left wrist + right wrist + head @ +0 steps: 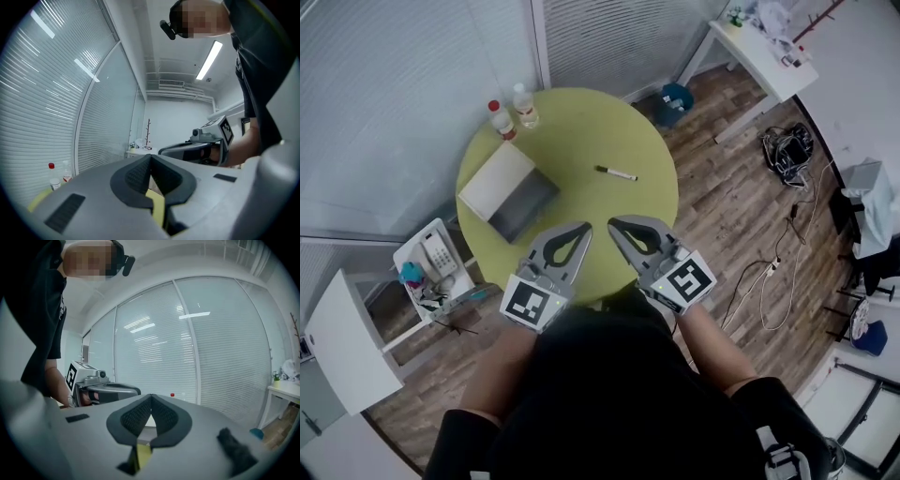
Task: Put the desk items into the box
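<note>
A round yellow-green table (pixel 572 141) carries an open grey-white box (pixel 508 193) at its left and a black-and-white pen (pixel 617 173) near its middle. Two small bottles, one red-capped (pixel 501 120) and one clear (pixel 524 105), stand at the far left rim. My left gripper (pixel 584 229) hovers shut over the table's near edge, right of the box. My right gripper (pixel 614 226) is shut beside it, its tips close to the left one's. Neither holds anything. In the left gripper view the jaws (pixel 150 158) meet at the tips; the right gripper view shows the same (pixel 151 397).
A white side stand with a telephone (pixel 439 253) sits left of the table. A white desk (pixel 759 47) is at the far right, a blue bin (pixel 675 97) behind the table, and cables (pixel 778 272) lie on the wood floor to the right.
</note>
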`<state>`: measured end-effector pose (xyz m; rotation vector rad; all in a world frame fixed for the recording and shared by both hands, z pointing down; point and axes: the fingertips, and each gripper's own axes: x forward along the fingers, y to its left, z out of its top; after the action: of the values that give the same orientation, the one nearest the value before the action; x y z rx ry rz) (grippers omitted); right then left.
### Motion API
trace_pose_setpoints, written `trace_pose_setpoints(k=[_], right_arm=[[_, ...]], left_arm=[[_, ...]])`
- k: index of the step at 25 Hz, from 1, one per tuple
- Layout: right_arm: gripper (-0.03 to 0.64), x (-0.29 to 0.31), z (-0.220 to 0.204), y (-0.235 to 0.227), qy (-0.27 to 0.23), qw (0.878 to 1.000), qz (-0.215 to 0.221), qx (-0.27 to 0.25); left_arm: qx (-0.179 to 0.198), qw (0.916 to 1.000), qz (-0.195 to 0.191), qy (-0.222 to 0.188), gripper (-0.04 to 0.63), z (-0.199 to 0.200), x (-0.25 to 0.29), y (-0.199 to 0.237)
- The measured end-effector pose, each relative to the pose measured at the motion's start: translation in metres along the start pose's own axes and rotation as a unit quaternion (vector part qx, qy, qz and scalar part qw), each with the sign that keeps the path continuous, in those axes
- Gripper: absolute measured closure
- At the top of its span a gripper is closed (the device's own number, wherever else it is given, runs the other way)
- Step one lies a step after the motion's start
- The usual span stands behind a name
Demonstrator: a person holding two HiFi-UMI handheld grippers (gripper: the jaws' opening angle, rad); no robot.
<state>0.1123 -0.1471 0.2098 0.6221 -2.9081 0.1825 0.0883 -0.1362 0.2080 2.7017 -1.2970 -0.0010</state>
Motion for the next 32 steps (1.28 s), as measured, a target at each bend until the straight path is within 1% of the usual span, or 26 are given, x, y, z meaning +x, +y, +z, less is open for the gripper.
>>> trace_pose_setpoints(k=[7, 13, 15, 19, 23, 26, 30, 32], right_arm=[[0.600, 0.013, -0.016, -0.056, 0.021, 0.999, 0.047, 0.010], [0.600, 0.030, -0.046, -0.101, 0.044, 0.995, 0.082, 0.019], [0.600, 0.035, -0.058, -0.115, 0.051, 0.994, 0.091, 0.021], [0.600, 0.041, -0.090, -0.144, 0.073, 0.992, 0.101, 0.029], [0.600, 0.056, -0.136, -0.174, 0.105, 0.988, 0.112, 0.025], [0.600, 0.067, -0.163, -0.185, 0.118, 0.985, 0.126, 0.022], [0.598, 0.085, -0.194, -0.196, 0.133, 0.981, 0.140, 0.017], [0.598, 0.094, -0.211, -0.200, 0.145, 0.979, 0.142, 0.006]], left_arm=[[-0.009, 0.9989, 0.045, 0.007, 0.583, -0.016, 0.052, 0.024], [-0.023, 0.9968, 0.076, 0.010, 0.583, -0.041, 0.094, 0.049], [-0.021, 0.9961, 0.085, 0.012, 0.583, -0.052, 0.108, 0.056], [-0.028, 0.9935, 0.110, 0.010, 0.583, -0.072, 0.131, 0.070], [-0.039, 0.9895, 0.138, 0.014, 0.583, -0.102, 0.148, 0.094], [-0.038, 0.9869, 0.156, 0.015, 0.583, -0.128, 0.157, 0.107], [-0.052, 0.9830, 0.176, 0.015, 0.583, -0.165, 0.165, 0.121], [-0.060, 0.9808, 0.185, 0.017, 0.583, -0.184, 0.167, 0.128]])
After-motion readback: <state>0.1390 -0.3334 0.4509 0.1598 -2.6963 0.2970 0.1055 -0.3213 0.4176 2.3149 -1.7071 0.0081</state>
